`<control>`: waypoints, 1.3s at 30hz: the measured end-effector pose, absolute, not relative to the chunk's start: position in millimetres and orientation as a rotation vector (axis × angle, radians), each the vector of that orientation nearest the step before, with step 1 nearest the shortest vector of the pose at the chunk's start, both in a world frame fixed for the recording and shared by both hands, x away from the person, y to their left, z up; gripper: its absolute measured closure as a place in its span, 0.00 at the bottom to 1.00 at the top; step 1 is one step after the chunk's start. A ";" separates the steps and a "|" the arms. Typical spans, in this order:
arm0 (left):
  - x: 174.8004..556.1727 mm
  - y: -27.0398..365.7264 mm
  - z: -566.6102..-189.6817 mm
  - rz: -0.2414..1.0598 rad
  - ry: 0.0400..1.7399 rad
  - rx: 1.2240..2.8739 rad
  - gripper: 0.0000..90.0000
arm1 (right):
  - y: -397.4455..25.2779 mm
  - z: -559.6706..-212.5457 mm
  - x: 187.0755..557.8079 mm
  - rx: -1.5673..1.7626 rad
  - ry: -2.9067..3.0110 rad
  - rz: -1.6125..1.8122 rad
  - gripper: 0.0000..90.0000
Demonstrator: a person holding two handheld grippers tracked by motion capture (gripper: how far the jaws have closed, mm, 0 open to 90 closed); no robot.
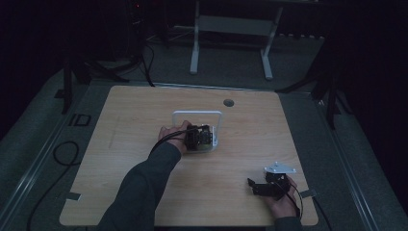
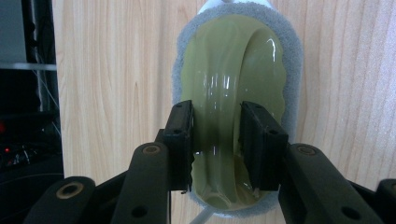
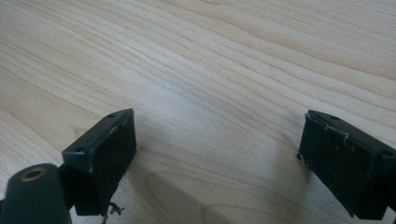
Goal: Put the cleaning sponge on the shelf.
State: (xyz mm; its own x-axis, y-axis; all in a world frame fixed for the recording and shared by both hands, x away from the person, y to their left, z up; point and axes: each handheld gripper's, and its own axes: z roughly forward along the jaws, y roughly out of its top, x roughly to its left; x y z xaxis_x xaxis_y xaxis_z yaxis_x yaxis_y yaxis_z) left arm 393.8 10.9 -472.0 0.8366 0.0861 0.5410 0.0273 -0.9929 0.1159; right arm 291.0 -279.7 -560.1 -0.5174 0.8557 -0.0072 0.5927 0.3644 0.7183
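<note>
Gripping the raised ridge of an olive-green, glossy plastic scrubber with grey sponge edging (image 2: 233,93), the left gripper (image 2: 217,140) is pinning it mid-desk on the pale wooden desk (image 1: 144,183), apparently not yet lifted, while the right gripper (image 3: 219,154) is hovering released near the front right corner.

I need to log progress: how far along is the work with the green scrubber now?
Done: the left tongs are closed on the raised grip of the green scrubber, which sits inside a white rack on the table. In hand: that grasp. Left: lifting or moving the scrubber; it shows no sign of being raised yet. The right tongs are open over bare wood, holding nothing.
</note>
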 end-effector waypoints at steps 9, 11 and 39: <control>391.6 15.3 -465.5 0.883 0.112 2.881 0.65 | -279.7 -560.1 290.9 1.265 2.250 0.948 0.12; 391.6 15.3 -465.5 0.883 0.112 2.881 0.65 | -279.7 -560.1 290.8 1.266 2.250 0.948 0.12; 372.4 47.1 -433.2 0.603 0.255 2.690 0.62 | -279.6 -560.1 290.5 1.268 2.249 0.948 0.12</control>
